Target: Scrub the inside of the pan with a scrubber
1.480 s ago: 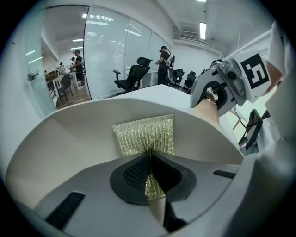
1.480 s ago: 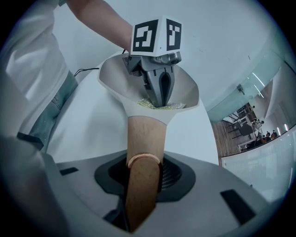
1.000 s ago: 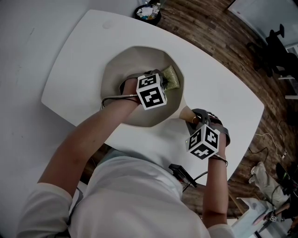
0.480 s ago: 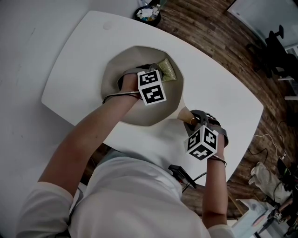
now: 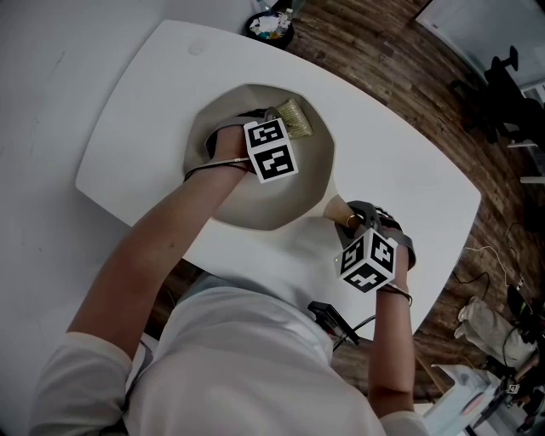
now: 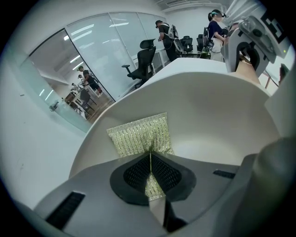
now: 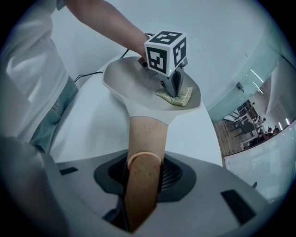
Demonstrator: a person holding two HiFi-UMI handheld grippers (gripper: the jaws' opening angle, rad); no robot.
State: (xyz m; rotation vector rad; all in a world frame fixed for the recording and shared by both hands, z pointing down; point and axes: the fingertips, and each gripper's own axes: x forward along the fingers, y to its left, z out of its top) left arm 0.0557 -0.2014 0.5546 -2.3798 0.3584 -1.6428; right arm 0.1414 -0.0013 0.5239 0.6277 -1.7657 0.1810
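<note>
A white, round-cornered table (image 5: 153,111) stands on dark plank flooring (image 5: 383,51). The matte beige pan (image 5: 311,170) sits mid-table, its long axis running to 4 o'clock along its tan wooden handle (image 7: 143,134), which is clamped between the jaws of the right gripper (image 7: 141,176). The jaws of the left gripper (image 6: 150,173) pinch a gold woven-mesh scrubber (image 6: 141,134) lying against the pan's inside at 1 o'clock. Only the left gripper view shows glass partitions (image 6: 106,51) and office chairs (image 6: 141,65).

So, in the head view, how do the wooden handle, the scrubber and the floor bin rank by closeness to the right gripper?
1. The wooden handle, clamped in the right gripper.
2. The scrubber, at the pan's far side.
3. The bin, on the floor beyond the table.
</note>
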